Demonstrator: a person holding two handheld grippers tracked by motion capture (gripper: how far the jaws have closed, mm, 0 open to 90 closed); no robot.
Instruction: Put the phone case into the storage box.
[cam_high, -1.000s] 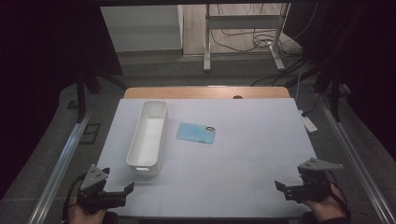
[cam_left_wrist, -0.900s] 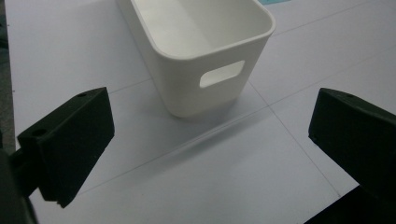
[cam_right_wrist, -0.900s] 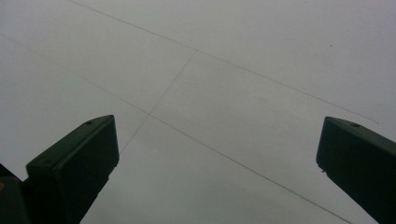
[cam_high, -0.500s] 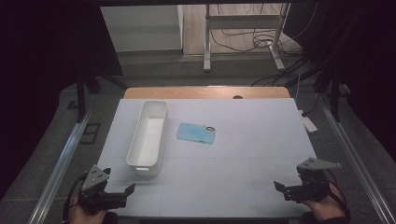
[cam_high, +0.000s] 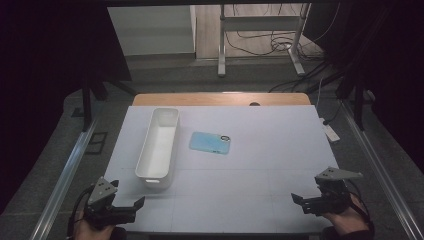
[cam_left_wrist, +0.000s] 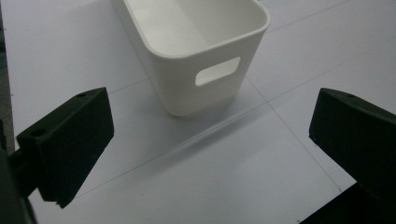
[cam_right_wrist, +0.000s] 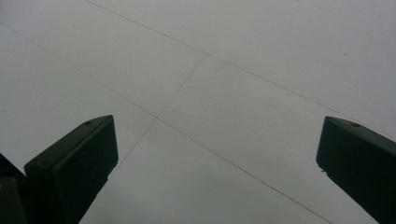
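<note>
A long white bin (cam_high: 160, 145) lies on the white table (cam_high: 260, 160), left of centre, and it looks empty. Just right of it a light blue phone (cam_high: 210, 143) lies flat, camera ring at its far right corner. My left gripper (cam_high: 136, 206) hovers at the near left corner, open, pointing right toward the bin's near end. In the left gripper view the bin's handle end (cam_left_wrist: 205, 70) lies ahead of the wide-apart jaws of the left gripper (cam_left_wrist: 210, 144). My right gripper (cam_high: 298, 202) is open at the near right corner. In its own view the right gripper (cam_right_wrist: 215, 163) looks onto bare table.
A wooden table edge (cam_high: 220, 98) borders the far side. Metal rails (cam_high: 65, 175) run along both sides of the table. A stand with cables (cam_high: 260, 45) sits on the floor beyond. A white power strip (cam_high: 330, 131) lies off the right edge.
Both grippers have drifted slightly toward the near edge of the table. The bin and the phone have not moved.
</note>
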